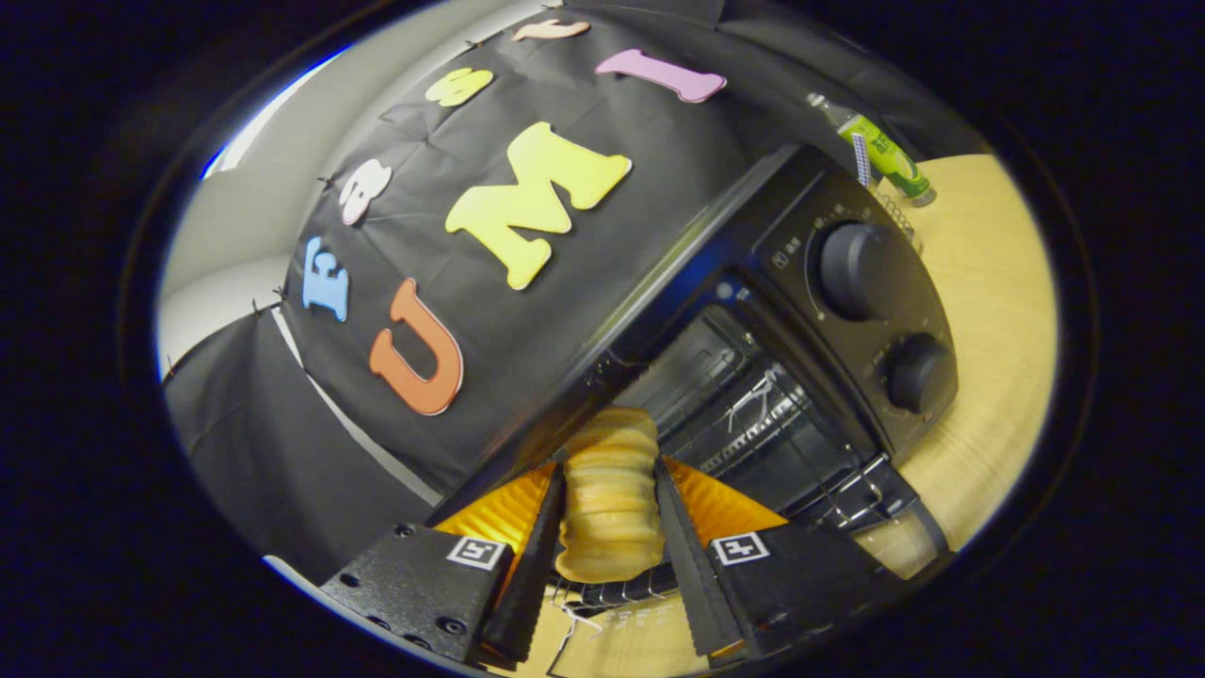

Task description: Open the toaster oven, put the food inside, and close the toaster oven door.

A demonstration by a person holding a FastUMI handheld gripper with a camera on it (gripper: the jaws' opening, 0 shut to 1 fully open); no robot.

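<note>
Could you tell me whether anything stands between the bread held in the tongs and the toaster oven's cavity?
Nothing visible does. The tongs grip the bread on both sides, and the toaster oven stands just ahead with its door down, its wire rack exposed and bare. The knobs sit off to the side of the opening.

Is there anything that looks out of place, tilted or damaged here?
Nothing looks damaged or spilled. The gripper is shut on the bread, held just before the open toaster oven, whose wire rack sits inside. A green bottle lies on its side on the table beyond the oven.
</note>
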